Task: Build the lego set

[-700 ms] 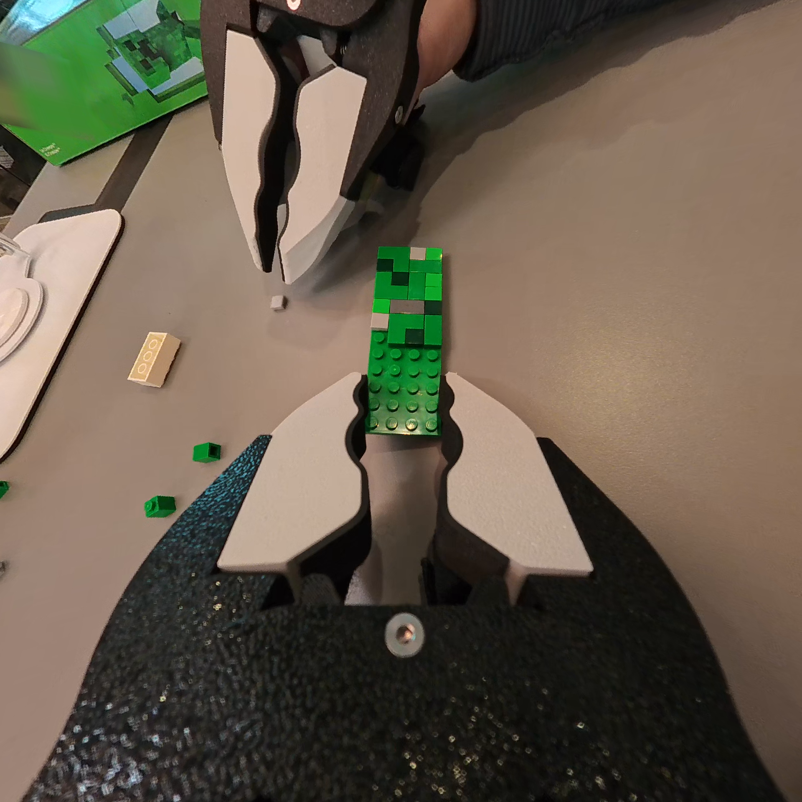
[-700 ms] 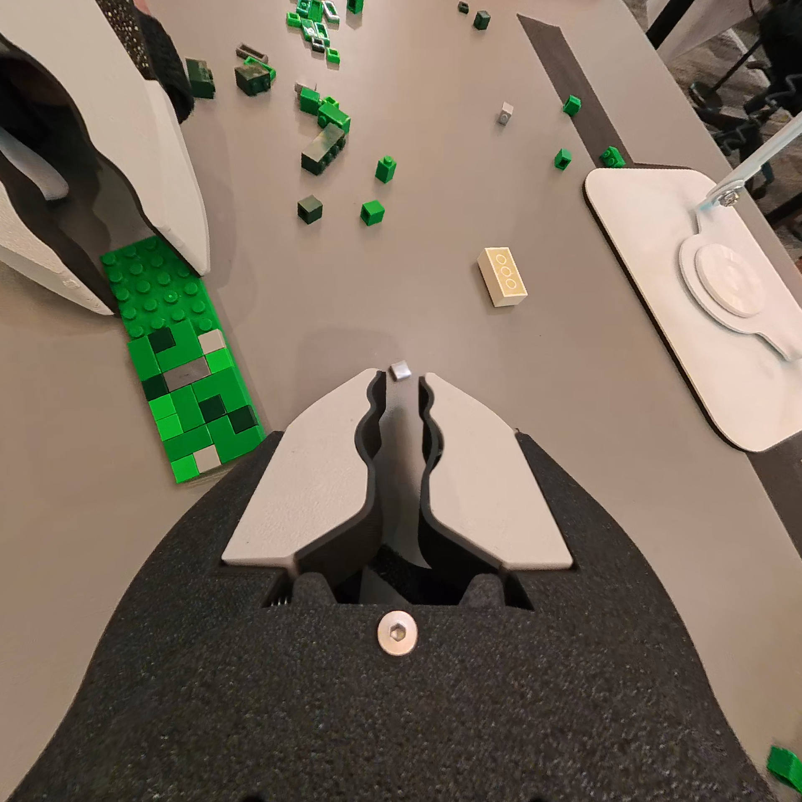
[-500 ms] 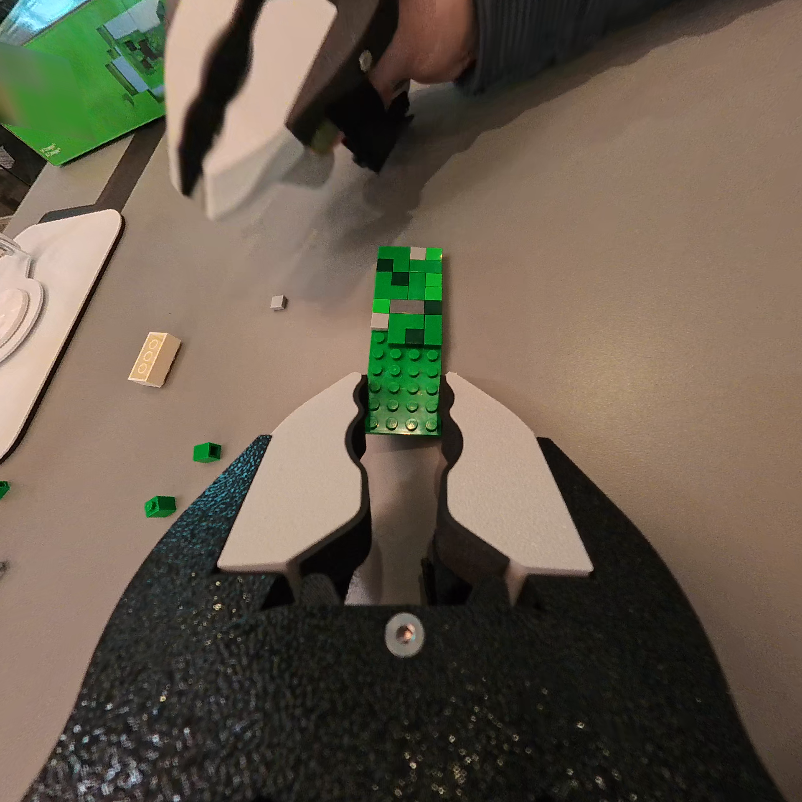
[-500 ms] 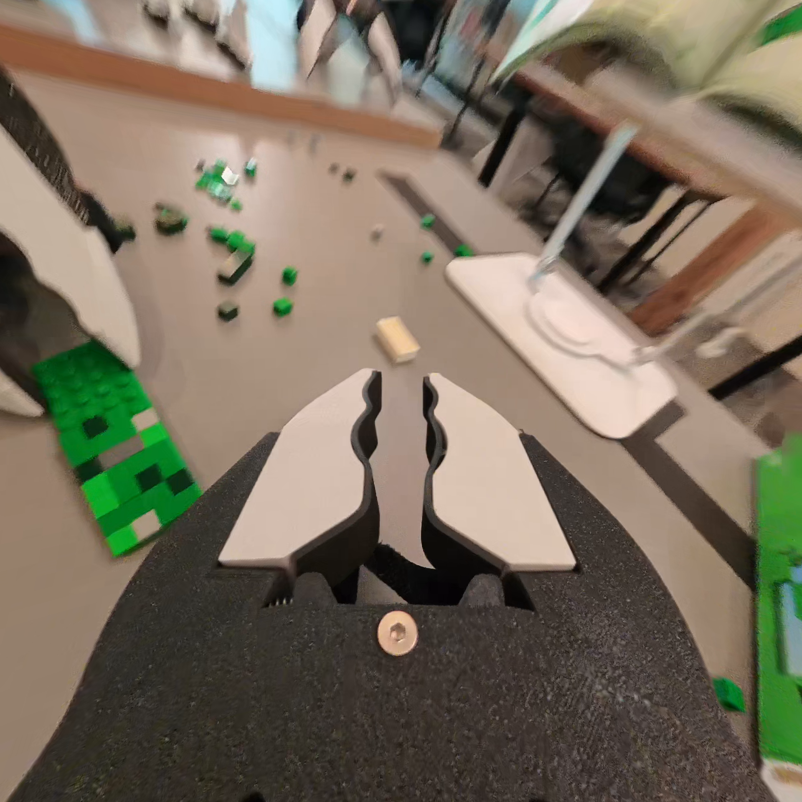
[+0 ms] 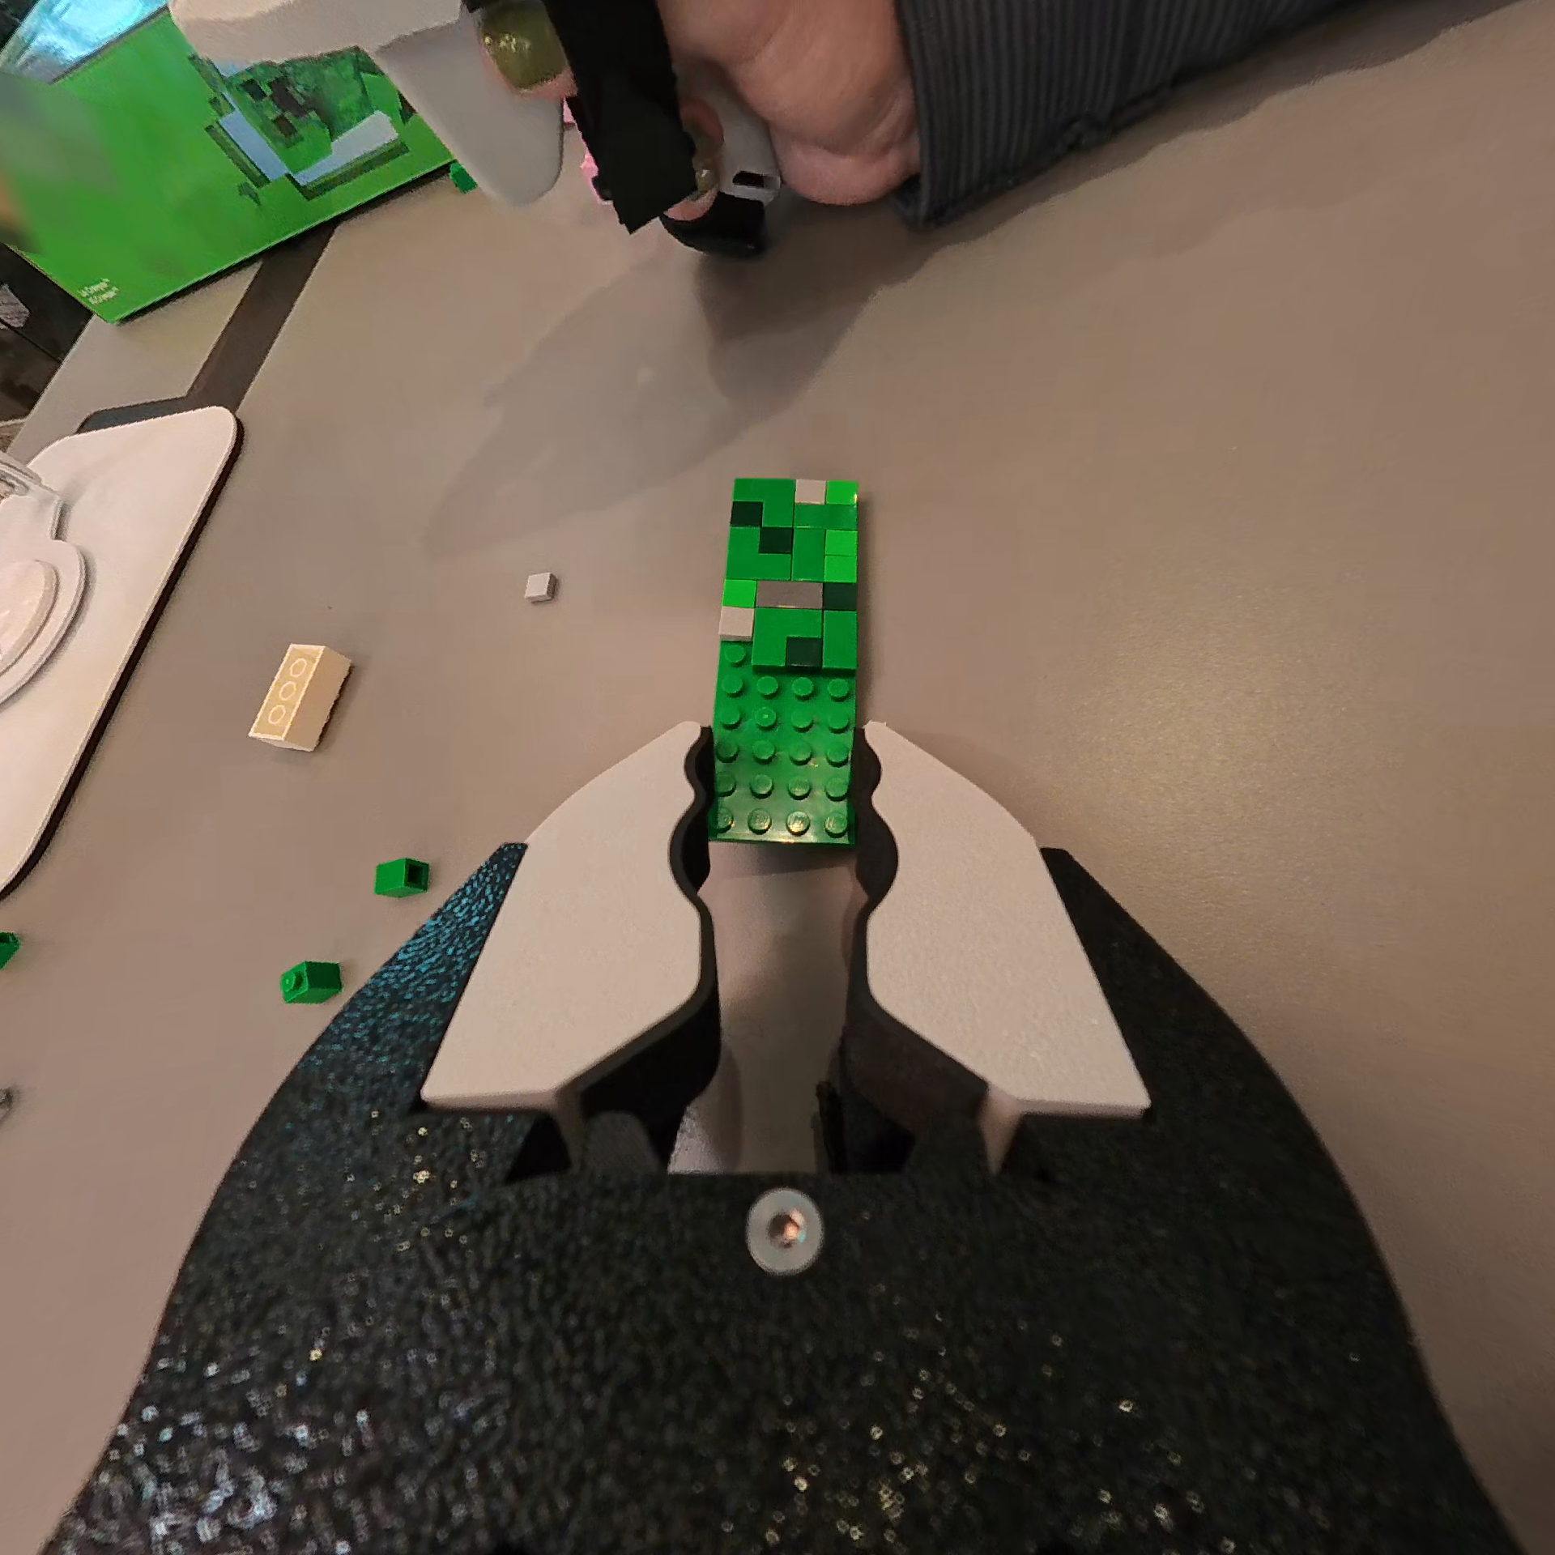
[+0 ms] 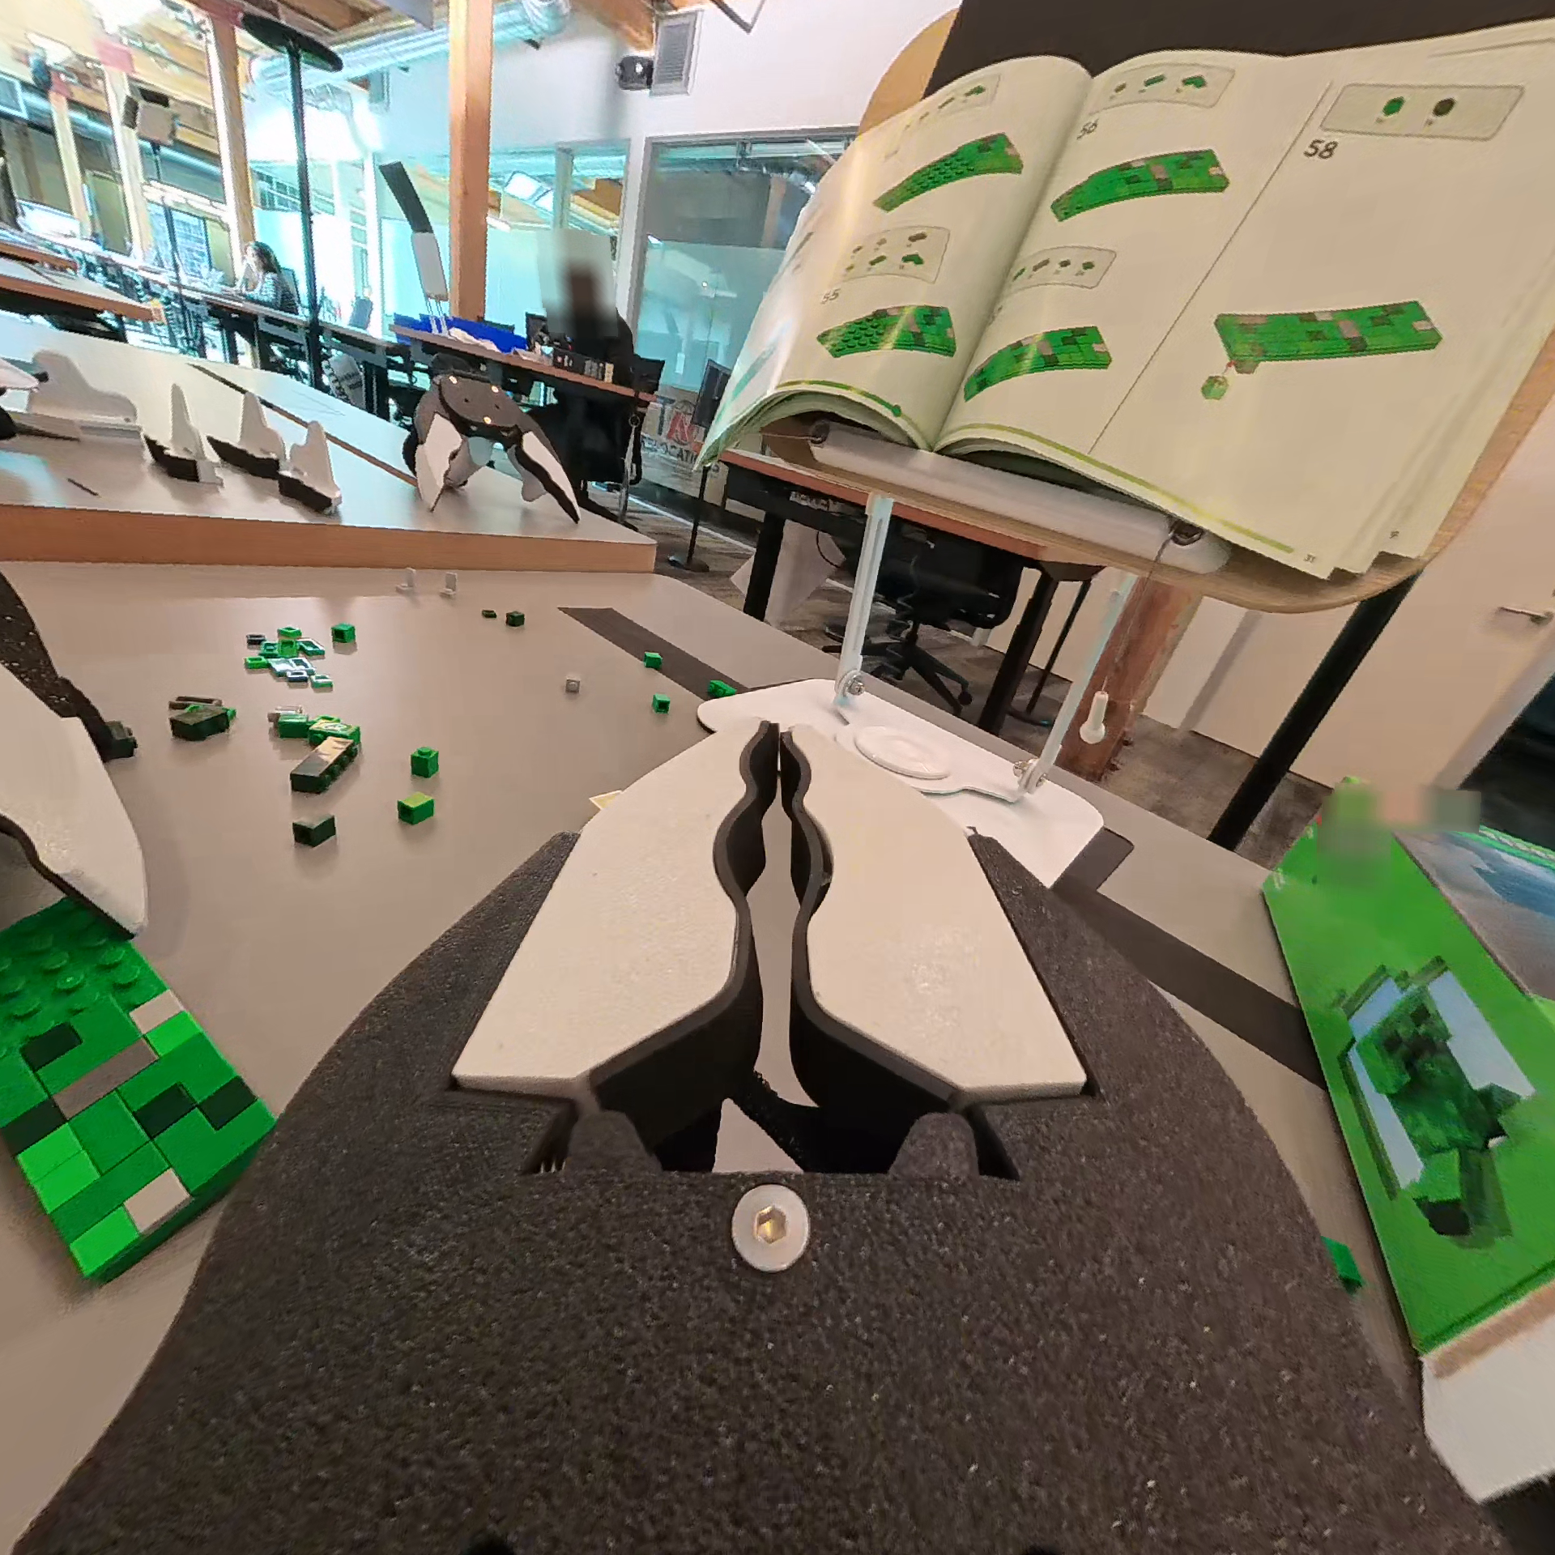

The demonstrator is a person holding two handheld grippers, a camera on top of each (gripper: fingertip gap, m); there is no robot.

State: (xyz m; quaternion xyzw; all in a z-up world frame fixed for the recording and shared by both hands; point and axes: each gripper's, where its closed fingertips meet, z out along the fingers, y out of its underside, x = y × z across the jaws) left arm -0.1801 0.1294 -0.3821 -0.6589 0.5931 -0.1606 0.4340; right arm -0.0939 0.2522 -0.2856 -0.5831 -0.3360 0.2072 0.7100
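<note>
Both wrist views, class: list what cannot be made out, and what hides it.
- Left wrist view: right gripper tips cut off by the top edge.
- Left wrist view: green plate underside hidden; grip contact unclear.
- Right wrist view: tan brick mostly hidden behind the right gripper's fingers.
- Right wrist view: green box picture blurred.

One green plate [image 5: 784,724], one tan brick [image 5: 299,697], one grey tile [image 5: 539,586], one instruction booklet [image 6: 1161,278], one green box [image 5: 210,168].

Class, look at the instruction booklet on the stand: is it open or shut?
Open. The paper instruction booklet lies spread across two facing pages of build diagrams, propped on the white metal stand behind the right gripper.
</note>
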